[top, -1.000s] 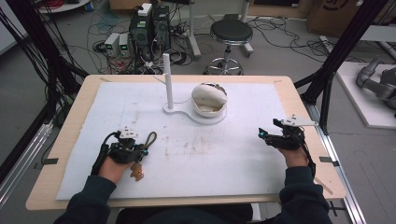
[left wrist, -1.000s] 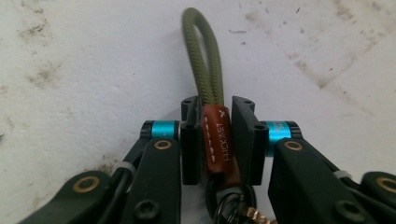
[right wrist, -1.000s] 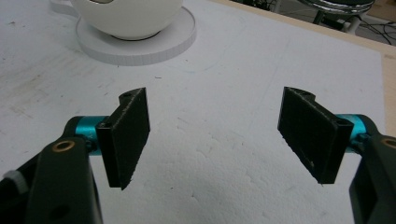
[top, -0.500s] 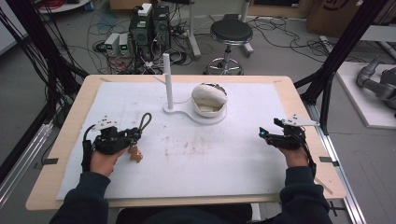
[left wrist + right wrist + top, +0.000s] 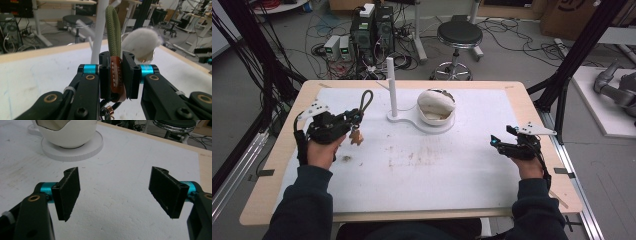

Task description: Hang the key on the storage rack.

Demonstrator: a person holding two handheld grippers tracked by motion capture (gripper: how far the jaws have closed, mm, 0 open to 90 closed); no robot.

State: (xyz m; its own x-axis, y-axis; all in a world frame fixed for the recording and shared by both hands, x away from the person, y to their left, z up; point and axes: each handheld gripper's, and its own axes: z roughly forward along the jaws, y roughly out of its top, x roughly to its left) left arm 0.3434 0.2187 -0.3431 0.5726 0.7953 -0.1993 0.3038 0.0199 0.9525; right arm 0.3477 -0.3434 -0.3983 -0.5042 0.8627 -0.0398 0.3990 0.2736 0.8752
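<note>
Keychain: brown leather tab with an olive cord loop, small metal bits hanging below. Held off the surface, left of the white post. Likely light; cord limp and apt to swing, leather firm, so the tab is the sound place to grip. Left tongs pinch that tab. Right tongs, well right of the post, gape with nothing between them.

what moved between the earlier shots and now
The left gripper, shut on the keychain by its brown leather tab, lifted it off the table and carried it up and forward toward the white post, green cord loop upright. The right gripper stayed put, jaws open; the stand and its white ball did not move.
</note>
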